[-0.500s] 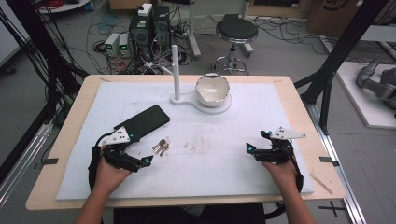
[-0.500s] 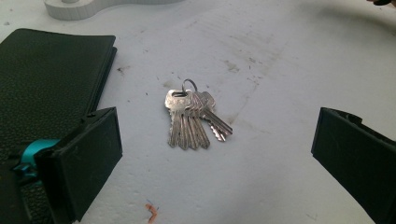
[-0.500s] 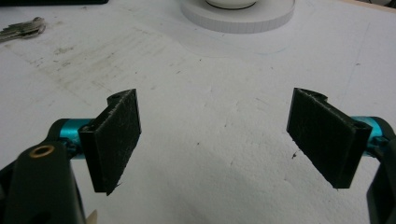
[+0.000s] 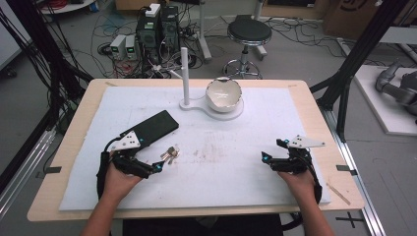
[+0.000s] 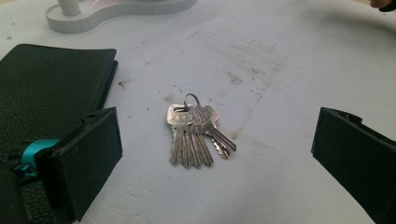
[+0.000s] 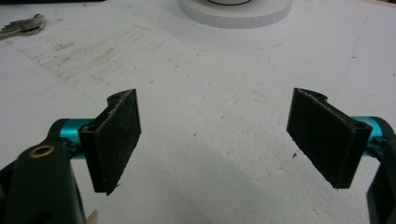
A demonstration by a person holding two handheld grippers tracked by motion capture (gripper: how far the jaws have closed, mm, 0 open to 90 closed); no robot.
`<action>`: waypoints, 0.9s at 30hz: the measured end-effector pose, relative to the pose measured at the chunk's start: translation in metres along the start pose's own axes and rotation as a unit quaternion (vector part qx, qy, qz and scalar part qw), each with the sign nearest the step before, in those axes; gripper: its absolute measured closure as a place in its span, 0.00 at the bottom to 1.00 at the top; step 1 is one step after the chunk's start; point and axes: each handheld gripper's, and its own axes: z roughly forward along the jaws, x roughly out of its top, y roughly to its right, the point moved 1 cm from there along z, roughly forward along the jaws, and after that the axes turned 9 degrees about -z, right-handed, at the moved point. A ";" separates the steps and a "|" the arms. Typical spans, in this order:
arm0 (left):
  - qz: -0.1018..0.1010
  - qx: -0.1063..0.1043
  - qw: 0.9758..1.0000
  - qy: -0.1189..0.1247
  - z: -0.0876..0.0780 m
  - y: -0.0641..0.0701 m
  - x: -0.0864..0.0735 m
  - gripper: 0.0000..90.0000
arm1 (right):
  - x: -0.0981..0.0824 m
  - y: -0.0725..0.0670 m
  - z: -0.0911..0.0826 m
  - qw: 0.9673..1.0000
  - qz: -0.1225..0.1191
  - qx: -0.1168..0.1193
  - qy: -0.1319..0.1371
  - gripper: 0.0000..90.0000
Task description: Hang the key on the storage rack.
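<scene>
A bunch of silver keys (image 4: 169,155) (image 5: 194,133) on a ring lies on the white mat, just right of a black wallet (image 4: 150,128) (image 5: 44,88). My left gripper (image 4: 150,166) (image 5: 217,163) is open and low over the mat, its jaws on either side of the keys and a little short of them. At the right of the table my right gripper (image 4: 273,155) (image 6: 217,140) is open over bare mat with nothing between its jaws. The keys (image 6: 21,25) lie far off at the top left of the right gripper view.
A white bowl (image 4: 224,93) sits on a white stand base (image 4: 196,105) with an upright post (image 4: 185,73) at the back middle. The mat (image 4: 221,162) has smudges at its centre. Beyond the table are a stool (image 4: 249,33), computers and cables.
The left gripper has edged slightly toward the keys. The right gripper has hardly moved.
</scene>
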 end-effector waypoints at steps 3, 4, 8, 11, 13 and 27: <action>-0.001 -0.002 1.000 -0.001 0.004 -0.002 0.003 0.03 | 0.000 -0.002 0.000 1.000 -0.001 0.000 -0.002 0.20; 0.001 -0.001 1.000 -0.003 0.006 -0.003 0.004 0.03 | 0.001 -0.003 -0.001 1.000 0.000 -0.001 -0.004 0.20; -0.002 0.001 1.000 -0.015 0.017 -0.006 0.016 0.03 | 0.001 -0.003 0.000 1.000 0.001 -0.003 -0.004 0.20; 0.003 0.001 1.000 -0.025 0.025 -0.006 0.023 0.03 | 0.000 -0.002 0.000 1.000 0.003 0.000 -0.005 0.20; 0.006 -0.017 0.999 -0.050 0.036 -0.008 0.028 0.24 | -0.001 -0.002 0.001 1.000 0.003 0.002 -0.005 0.20; -0.031 -0.027 0.994 -0.097 0.069 -0.023 0.022 0.69 | -0.002 -0.003 0.002 1.000 -0.001 0.004 -0.010 0.20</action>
